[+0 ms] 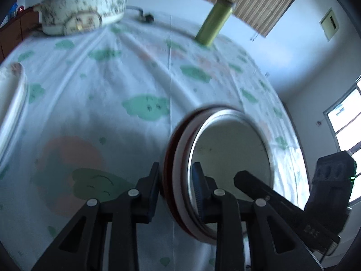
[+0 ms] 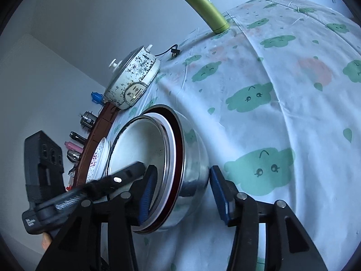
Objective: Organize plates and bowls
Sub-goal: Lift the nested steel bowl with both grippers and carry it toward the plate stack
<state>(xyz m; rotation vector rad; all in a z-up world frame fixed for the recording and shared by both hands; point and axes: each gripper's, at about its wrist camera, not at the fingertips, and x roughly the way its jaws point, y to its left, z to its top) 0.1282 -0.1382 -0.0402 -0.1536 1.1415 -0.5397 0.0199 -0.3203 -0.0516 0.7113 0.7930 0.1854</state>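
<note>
Left gripper (image 1: 176, 172) straddles the near rim of a nested bowl stack, one finger outside and one inside. The view is blurred, so I cannot tell whether its pads press or merely flank the rim. Right gripper (image 2: 182, 180) straddles the same stack from the opposite side, with one pad inside and one beside the outer wall. Its inner pad stands clear of the wall, so it looks released.

A table (image 1: 135, 79) under a pale cloth printed with green clouds spreads ahead of both grippers. Far ahead of the left gripper, to its left, sits a speckled electric cooker (image 1: 83, 9). The stack between the fingers is a steel bowl (image 2: 195, 158) with a red-rimmed bowl (image 2: 177, 139) around its lip. A patterned plate (image 2: 102, 155) lies just beyond the stack, on the left gripper's outer side. A green flask (image 2: 205, 6) stands far ahead.

The bowls are round, with no long axis. Their mouth seems to face away from the table, roughly as the flask stands.

To do this step well, seat both pads squarely on the wall before closing. Then keep the two grippers level so the nested bowls stay together.
</note>
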